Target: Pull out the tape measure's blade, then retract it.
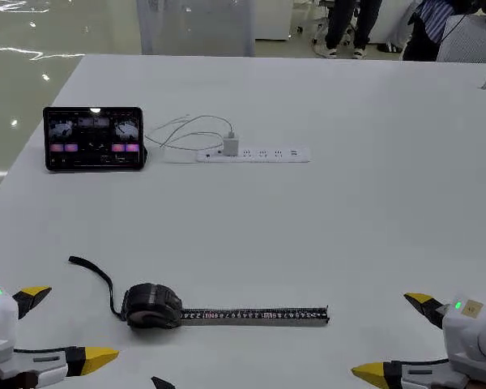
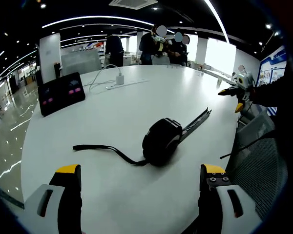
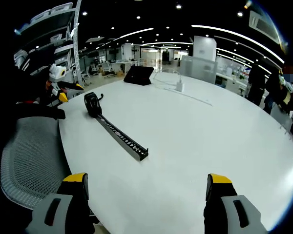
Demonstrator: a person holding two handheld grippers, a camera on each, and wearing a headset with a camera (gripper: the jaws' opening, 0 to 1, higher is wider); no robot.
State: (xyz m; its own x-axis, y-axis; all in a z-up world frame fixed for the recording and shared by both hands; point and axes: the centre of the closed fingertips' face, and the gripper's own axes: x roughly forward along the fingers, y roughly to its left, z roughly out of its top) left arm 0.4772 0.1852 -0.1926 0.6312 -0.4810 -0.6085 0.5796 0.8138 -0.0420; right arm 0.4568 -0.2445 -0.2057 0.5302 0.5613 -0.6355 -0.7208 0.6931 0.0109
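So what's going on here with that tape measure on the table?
A person holds a two-jaw gripper in each hand over a white table. The tape measure lies between them, its blade extended toward the right gripper and its strap trailing toward the left gripper. Both grippers are open and neither touches it. The blade is out and not yet retracted.

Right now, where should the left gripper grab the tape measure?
Grab the black case, not the thin blade. It seems to stand upright with the blade flat on the table, so bring the left gripper down from above, fingers on its two flat sides, probably clear of the strap.
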